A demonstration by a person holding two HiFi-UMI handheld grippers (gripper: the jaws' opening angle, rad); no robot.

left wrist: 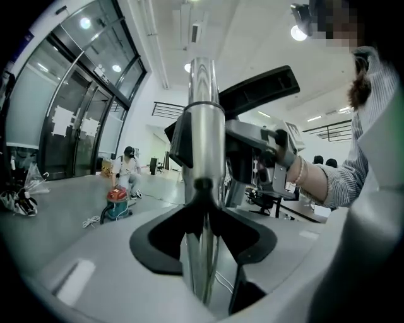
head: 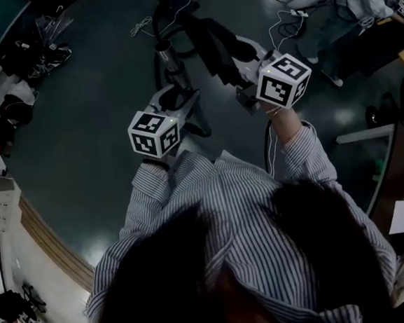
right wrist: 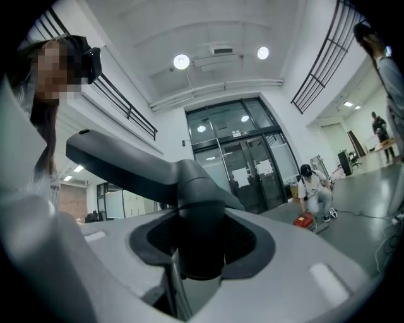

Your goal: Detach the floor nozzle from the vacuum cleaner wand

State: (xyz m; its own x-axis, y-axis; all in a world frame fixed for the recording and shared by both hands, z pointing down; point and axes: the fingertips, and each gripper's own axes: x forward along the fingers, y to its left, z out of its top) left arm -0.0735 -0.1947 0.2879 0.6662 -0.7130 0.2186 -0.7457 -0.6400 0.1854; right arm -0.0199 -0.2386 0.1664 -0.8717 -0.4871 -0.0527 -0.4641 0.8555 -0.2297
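Observation:
In the left gripper view a chrome vacuum wand (left wrist: 203, 158) stands upright between the jaws of my left gripper (left wrist: 205, 243), which is shut on it. The head view shows the wand (head: 169, 58) rising from the left gripper (head: 176, 95), its open end just left of the black floor nozzle (head: 209, 40). My right gripper (head: 245, 76) is shut on the nozzle's neck. In the right gripper view the dark neck (right wrist: 202, 221) fills the jaws of the right gripper (right wrist: 202, 249) and the nozzle head (right wrist: 120, 165) juts up-left. Wand and nozzle look apart.
A red canister vacuum (left wrist: 117, 203) sits on the grey floor beside a crouching person (left wrist: 128, 170), also in the right gripper view (right wrist: 312, 183). Cables (head: 144, 25) trail on the floor. A seated person (head: 342, 1) is at the upper right, bags (head: 38, 55) at the left.

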